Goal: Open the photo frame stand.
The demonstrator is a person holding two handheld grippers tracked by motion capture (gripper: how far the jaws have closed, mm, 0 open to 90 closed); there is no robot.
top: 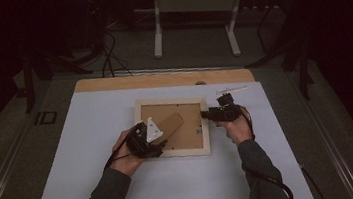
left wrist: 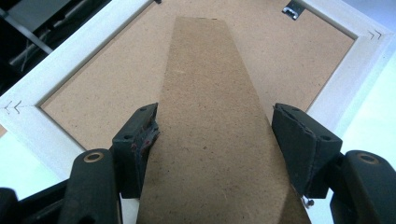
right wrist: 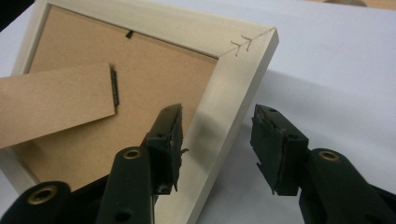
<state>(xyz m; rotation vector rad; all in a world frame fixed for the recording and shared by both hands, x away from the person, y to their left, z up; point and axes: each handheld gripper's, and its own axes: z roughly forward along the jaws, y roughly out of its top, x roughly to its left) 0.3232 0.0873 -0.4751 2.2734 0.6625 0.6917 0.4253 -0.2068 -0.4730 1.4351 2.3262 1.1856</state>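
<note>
A picture frame (top: 171, 127) of pale wood is seen lying face down near the middle of the white surface (top: 99, 189), its brown backing board turned up. From that backing a cardboard stand (top: 170, 126) is lifted at a slant. In the left gripper view the stand (left wrist: 215, 140) is seen between the jaws of the left gripper (top: 145, 139): the left pad is pressed against one edge, while at the other edge contact cannot be told. The frame's right rail (right wrist: 219, 135) is straddled by the right gripper (top: 210, 114), one jaw over the backing and the other outside the frame; the jaws are spread, with clear gaps to the wood on both sides. A small metal hanger (left wrist: 293, 9) is fixed near the frame's far edge.
</note>
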